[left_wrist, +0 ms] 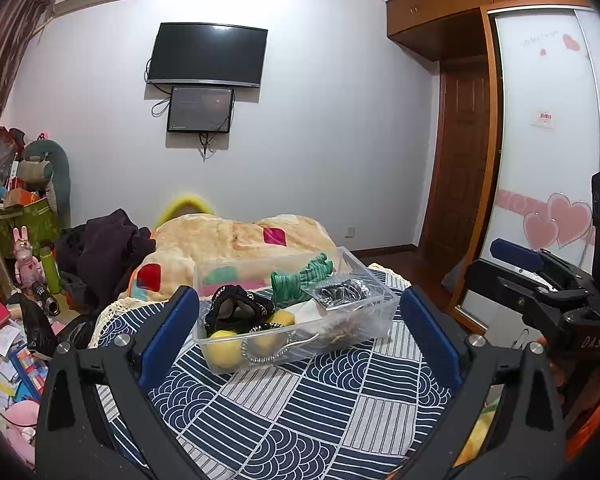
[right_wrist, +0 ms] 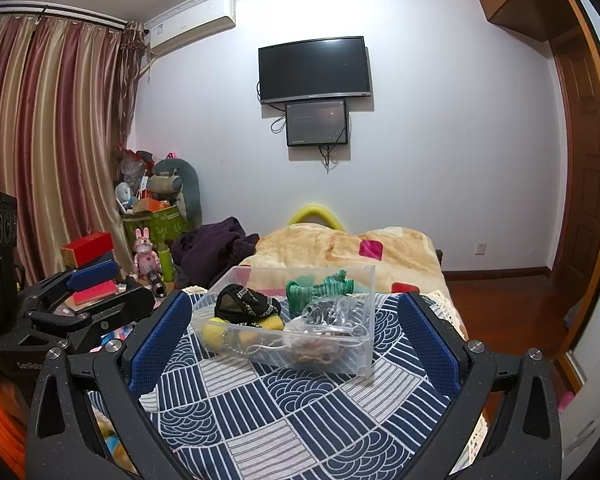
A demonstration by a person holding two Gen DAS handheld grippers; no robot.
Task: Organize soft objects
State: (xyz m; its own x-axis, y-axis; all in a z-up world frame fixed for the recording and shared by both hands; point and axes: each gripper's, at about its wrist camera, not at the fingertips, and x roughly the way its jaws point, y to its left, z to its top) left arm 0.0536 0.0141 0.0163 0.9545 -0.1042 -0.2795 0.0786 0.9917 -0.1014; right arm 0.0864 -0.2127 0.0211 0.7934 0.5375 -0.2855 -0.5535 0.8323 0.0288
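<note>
Both grippers hang above the near end of the bed with their jaws spread wide and nothing between them: the left gripper (left_wrist: 300, 336) and the right gripper (right_wrist: 296, 340) each frame the clear plastic bin (left_wrist: 374, 316) between blue-padded fingers (left_wrist: 168, 336) without touching it. Seen from the left wrist, the right gripper (left_wrist: 540, 280) sits to the right of the bin, well apart from it. The bin rests on the blue and white patterned cover (right_wrist: 300, 408) of the bed. Inside the bin lie a black cap with chain trim (right_wrist: 244, 304), a green knitted piece (right_wrist: 320, 286) toward the far wall of the bin, yellow soft balls (left_wrist: 224, 344) at its near left corner, and a clear bag of dark items (right_wrist: 328, 312) on the right. Beyond the bin a beige blanket with coloured squares (right_wrist: 340, 252) is bunched up, with a dark purple garment (right_wrist: 216, 248) to its left. Far behind the bin, a television (right_wrist: 314, 68) hangs on the wall.
</note>
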